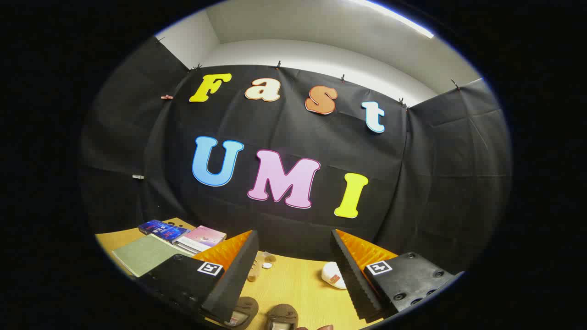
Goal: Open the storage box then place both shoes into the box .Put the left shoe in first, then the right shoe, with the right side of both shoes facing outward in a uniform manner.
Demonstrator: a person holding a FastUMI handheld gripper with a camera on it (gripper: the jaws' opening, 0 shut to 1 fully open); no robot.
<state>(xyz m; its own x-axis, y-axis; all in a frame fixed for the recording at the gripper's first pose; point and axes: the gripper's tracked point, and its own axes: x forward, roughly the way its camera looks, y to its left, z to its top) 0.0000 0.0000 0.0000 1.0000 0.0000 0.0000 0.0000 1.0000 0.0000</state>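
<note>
My gripper (293, 270) is held open above a wooden table (298, 288), pointed mostly at the booth's back wall, with nothing between its fingers. Below and between the fingers two brown shoes lie side by side on the table, one (243, 311) next to the left finger and the other (282, 317) to its right. Both shoes are only partly in view, seen from above.
Several books lie at the table's far left: a green one (144, 254), a pink one (202, 238) and a blue one (163, 229). A white rounded object (334, 275) rests beside the right finger. Small pale bits (261, 266) lie farther ahead.
</note>
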